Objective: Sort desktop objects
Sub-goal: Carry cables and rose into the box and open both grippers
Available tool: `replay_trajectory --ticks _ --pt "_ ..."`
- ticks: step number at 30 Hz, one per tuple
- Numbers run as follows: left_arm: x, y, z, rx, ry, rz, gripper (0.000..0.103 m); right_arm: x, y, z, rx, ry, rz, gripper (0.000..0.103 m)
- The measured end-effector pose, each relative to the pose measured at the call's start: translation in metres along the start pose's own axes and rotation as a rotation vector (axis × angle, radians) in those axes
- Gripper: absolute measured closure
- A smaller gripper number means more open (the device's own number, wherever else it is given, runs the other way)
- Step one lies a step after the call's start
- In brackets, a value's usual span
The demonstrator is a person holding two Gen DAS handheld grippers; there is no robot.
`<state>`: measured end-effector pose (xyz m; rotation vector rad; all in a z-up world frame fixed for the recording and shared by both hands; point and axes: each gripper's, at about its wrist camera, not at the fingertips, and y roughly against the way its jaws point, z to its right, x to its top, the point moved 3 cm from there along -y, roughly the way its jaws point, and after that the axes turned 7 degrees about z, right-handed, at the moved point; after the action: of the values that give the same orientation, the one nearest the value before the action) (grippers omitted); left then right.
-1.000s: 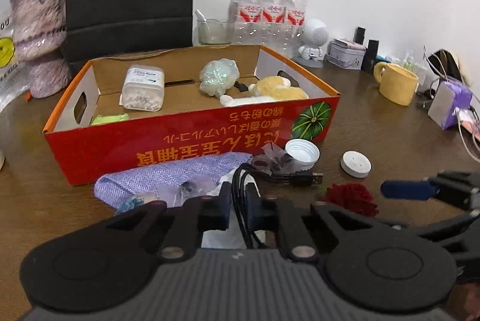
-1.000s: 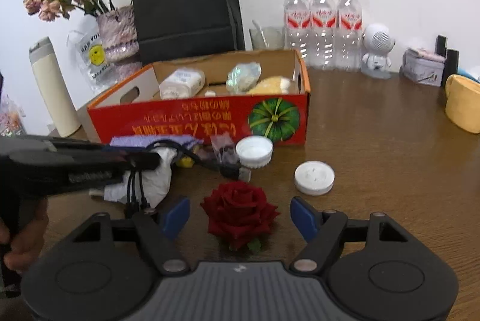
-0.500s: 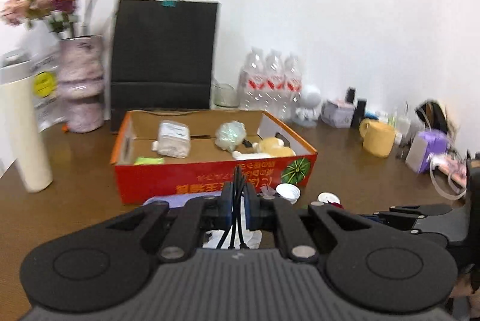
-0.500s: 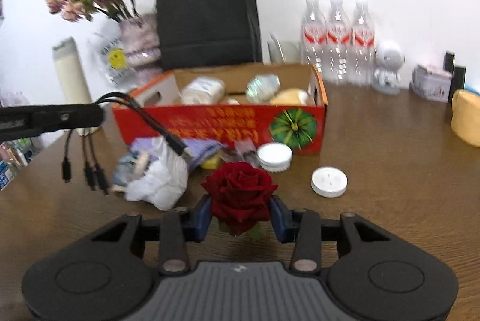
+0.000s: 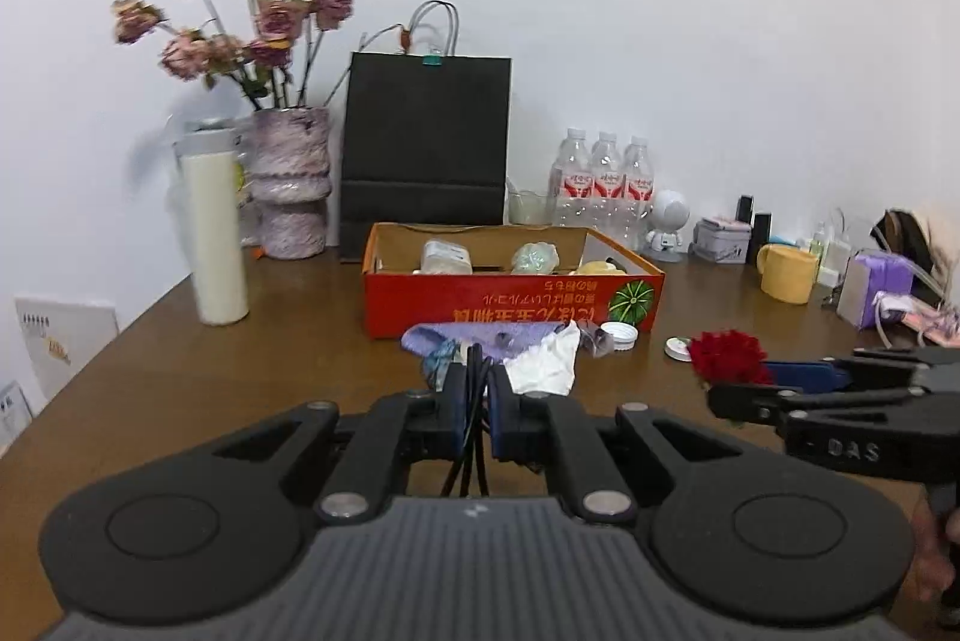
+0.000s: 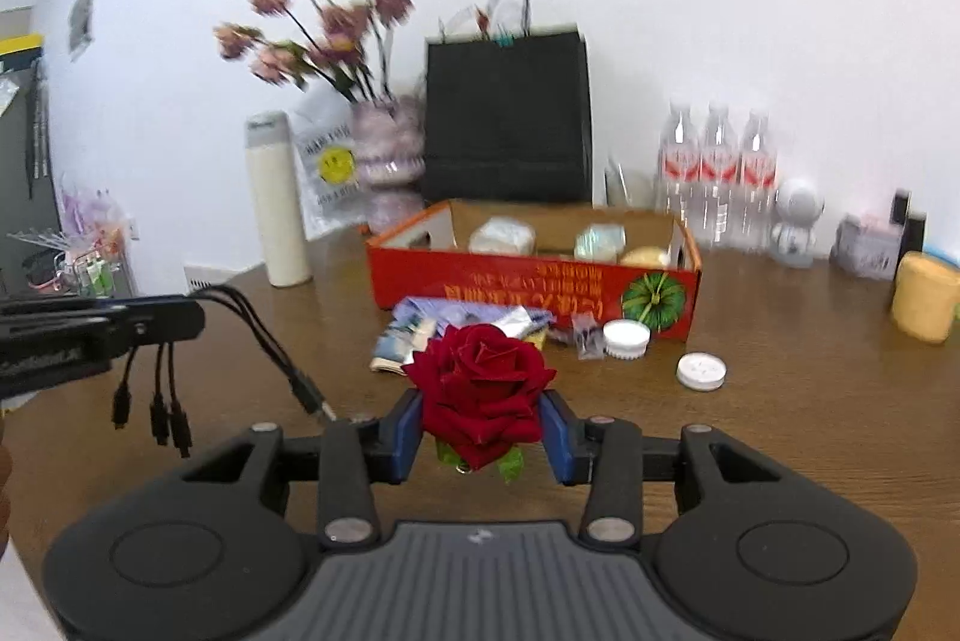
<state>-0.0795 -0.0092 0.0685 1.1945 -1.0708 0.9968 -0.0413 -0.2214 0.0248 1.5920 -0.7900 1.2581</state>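
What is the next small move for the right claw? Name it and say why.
Probably carry the red rose forward over the orange box and let go there. The right claw is shut on the rose and holds it off the table, and the open-topped box, with other small things already inside, stands straight ahead. The left claw, shut on the black cable, is off to the side.

The worktop (image 6: 810, 401) looks like brown wood with a smooth, faintly glossy finish. The red box (image 6: 534, 281) is printed cardboard, matt. The rose (image 6: 480, 389) has velvety, cloth-like petals, probably artificial, though blur makes that unsure. The cable (image 6: 264, 335) is smooth black plastic. Both grippers' bodies are matt black plastic with blue pads. The white tissue (image 5: 543, 368) is crumpled paper; the bottles (image 5: 606, 185) clear plastic.
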Motion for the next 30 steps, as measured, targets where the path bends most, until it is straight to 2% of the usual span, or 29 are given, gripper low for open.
replay_trajectory --ticks 6,11,15,23,30 --pt "-0.002 0.025 0.003 0.032 0.008 0.051 0.095 -0.006 0.04 -0.019 -0.003 0.018 0.089 0.062" --pt "0.0 0.026 0.006 0.042 0.02 0.081 0.096 -0.002 0.036 -0.025 -0.008 0.035 0.094 0.062" --pt "0.01 0.014 0.005 0.039 0.037 0.105 0.096 0.001 0.028 -0.017 -0.027 -0.006 0.101 0.062" --pt "0.052 -0.058 0.008 -0.052 0.042 0.131 0.096 0.04 -0.025 0.019 -0.074 -0.054 0.121 0.061" --pt "0.09 -0.146 0.012 -0.065 0.053 0.168 0.096 0.079 -0.101 0.059 -0.103 -0.082 0.123 0.061"
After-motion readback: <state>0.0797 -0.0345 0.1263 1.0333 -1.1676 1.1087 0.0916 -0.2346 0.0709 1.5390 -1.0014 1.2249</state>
